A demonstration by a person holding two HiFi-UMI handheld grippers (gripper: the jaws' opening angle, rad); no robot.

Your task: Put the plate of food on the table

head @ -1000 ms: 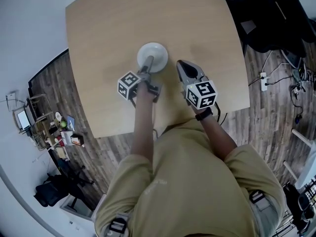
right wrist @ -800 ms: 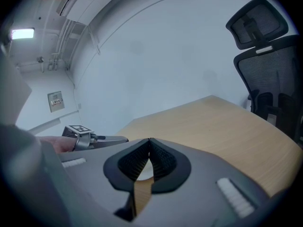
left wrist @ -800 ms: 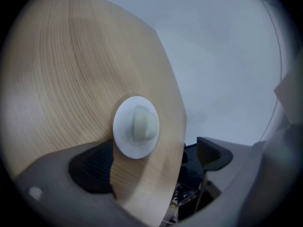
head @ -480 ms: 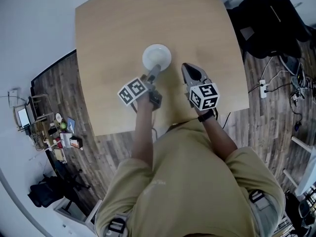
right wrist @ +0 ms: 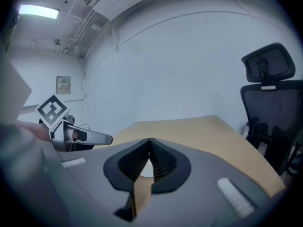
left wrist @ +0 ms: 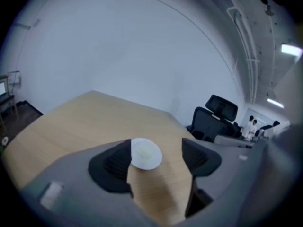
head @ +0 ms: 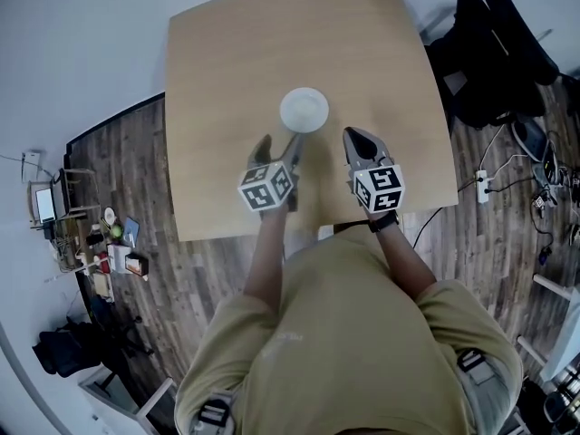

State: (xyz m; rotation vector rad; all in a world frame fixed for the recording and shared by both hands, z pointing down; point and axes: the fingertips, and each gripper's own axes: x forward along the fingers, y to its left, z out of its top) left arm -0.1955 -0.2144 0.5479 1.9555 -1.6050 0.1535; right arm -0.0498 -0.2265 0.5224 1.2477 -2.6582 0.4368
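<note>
white, round, smooth plate (head: 304, 110) sits free near the middle of the pale, matte wood-grain counter (head: 227, 62). the left gripper (head: 279, 145), at the plate's rim 1 second ago, has drawn back to the near side. its jaws have just been closing partway, with nothing between them. the right gripper (head: 352, 135) has its ribbed jaws pressed together, empty. placement looks done. the plate's food is too pale to make out.

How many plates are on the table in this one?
1. The plate lies flat near the middle of the table. Nothing else on the tabletop is big enough to hide a second one.
</note>
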